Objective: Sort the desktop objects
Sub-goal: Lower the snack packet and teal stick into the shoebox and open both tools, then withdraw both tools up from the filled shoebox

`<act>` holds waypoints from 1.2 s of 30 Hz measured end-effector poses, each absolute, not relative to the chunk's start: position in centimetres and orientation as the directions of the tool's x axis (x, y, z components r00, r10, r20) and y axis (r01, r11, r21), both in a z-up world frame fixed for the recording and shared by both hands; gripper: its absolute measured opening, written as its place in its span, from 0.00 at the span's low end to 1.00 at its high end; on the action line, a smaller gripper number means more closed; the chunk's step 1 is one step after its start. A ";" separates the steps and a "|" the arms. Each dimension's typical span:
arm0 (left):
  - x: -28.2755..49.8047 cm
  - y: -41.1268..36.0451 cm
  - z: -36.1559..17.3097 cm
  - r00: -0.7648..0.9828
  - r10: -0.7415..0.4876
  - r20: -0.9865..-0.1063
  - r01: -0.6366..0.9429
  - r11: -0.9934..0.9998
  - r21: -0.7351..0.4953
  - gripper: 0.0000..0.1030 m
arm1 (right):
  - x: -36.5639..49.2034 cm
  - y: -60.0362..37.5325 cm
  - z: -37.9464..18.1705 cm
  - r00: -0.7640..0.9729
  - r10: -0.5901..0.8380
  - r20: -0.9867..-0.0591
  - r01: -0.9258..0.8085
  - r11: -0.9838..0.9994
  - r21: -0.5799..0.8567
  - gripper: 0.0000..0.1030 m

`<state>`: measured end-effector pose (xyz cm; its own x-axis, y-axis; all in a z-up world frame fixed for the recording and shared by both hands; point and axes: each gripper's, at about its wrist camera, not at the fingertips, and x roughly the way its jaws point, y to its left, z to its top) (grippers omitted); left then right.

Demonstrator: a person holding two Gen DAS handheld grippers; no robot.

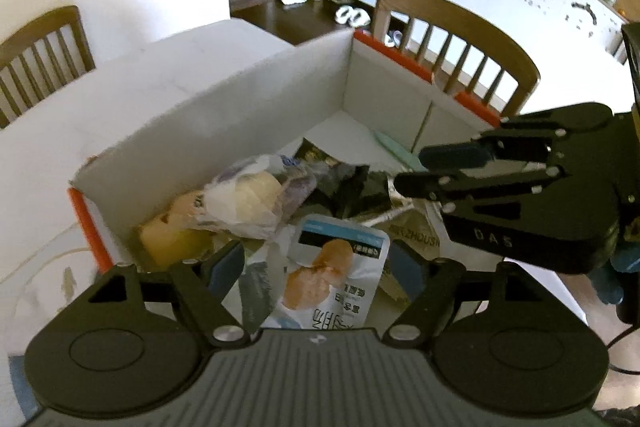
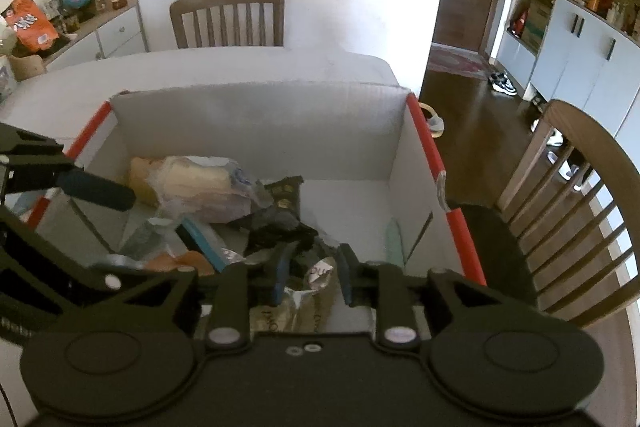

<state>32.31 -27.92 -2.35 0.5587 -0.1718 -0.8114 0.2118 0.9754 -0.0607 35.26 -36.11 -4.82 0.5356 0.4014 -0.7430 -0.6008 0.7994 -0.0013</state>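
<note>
You can't read the print on the snack pouch; its lower end is hidden behind the left gripper. In the box, wrappers overlap into a dark heap too blurred to tell apart. The crinkled bag between the right gripper fingers is partly covered by its body.

Snack packets heaped inside white box

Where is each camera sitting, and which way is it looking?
Left wrist: sits on the left gripper, looks down into the white box at a snack pouch; its open fingers show, and the right gripper too.
Right wrist: sits on the right gripper, looks into the same box; the left gripper shows.
Shared: the box and the bagged bread.
</note>
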 end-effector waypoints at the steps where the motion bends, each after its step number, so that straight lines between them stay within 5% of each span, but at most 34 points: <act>1: 32.2 -27.9 -2.0 0.566 -0.168 -0.807 0.207 0.977 -0.058 0.77 | 35.1 -36.1 -4.5 0.536 0.407 -0.740 -0.604 0.797 0.001 0.26; 27: 25.7 -25.6 2.2 0.664 -0.070 -0.745 0.061 0.997 -0.040 0.83 | 29.8 -37.7 0.2 0.533 0.514 -0.672 -0.644 0.762 0.072 0.42; 36: 24.0 -25.0 3.3 0.693 -0.036 -0.720 0.014 0.999 -0.037 0.98 | 27.8 -38.0 1.2 0.549 0.532 -0.645 -0.651 0.756 0.071 0.66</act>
